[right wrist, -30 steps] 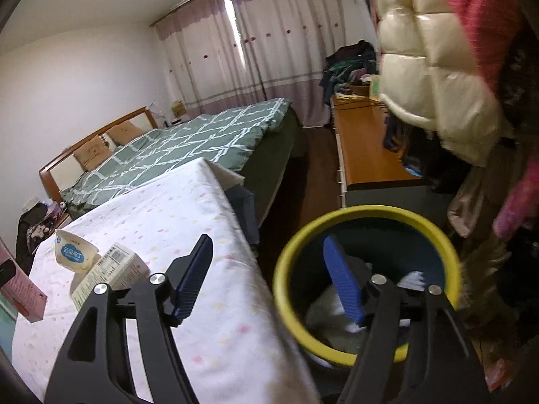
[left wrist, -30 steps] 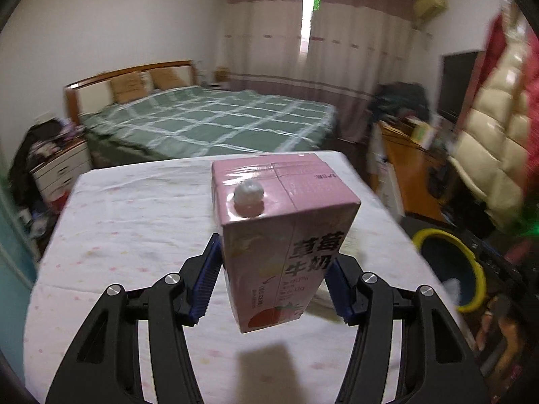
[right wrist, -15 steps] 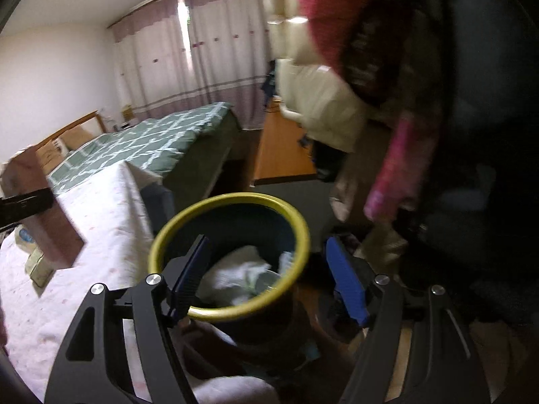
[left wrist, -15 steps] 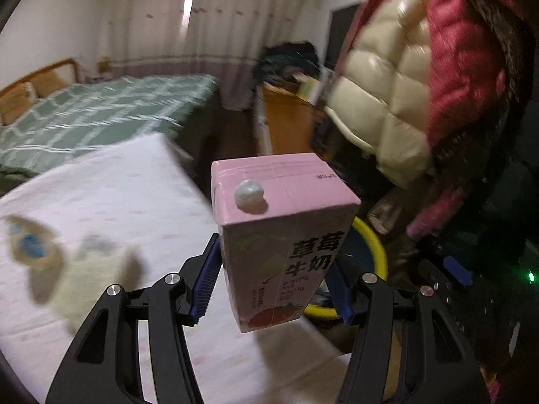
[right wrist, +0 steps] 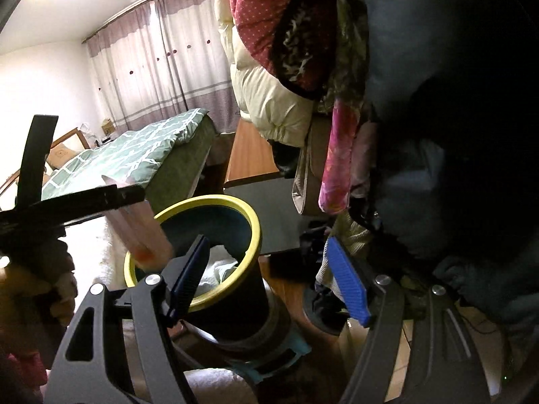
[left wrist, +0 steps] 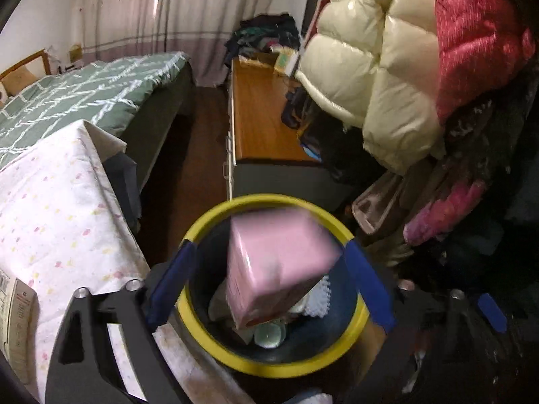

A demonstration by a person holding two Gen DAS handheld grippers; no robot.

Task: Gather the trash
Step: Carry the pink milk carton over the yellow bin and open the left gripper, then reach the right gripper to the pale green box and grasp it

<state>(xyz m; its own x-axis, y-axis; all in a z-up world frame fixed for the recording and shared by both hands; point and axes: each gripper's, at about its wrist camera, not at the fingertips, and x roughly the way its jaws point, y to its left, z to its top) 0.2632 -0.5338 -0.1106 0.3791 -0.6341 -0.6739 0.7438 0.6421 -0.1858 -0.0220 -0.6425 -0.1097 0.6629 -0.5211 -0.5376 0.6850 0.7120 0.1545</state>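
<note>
L hand-held gripper (left wrist: 266,282) jaws opening, pink carton (left wrist: 279,262) loose btwn pads, directly over yellow-rimmed bin (left wrist: 269,367). R hand-held gripper (right wrist: 269,279) spread, empty, beside bin.

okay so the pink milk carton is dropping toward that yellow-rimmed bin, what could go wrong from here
1. The left gripper has its jaws opening and the pink carton is blurred and tilted between them, clear of the pads; it might clip the yellow rim and bounce out.
2. The bin already holds white trash, so the carton may settle high or stick out.
3. The right gripper, open and empty, hangs close beside the bin and could knock it.
</note>
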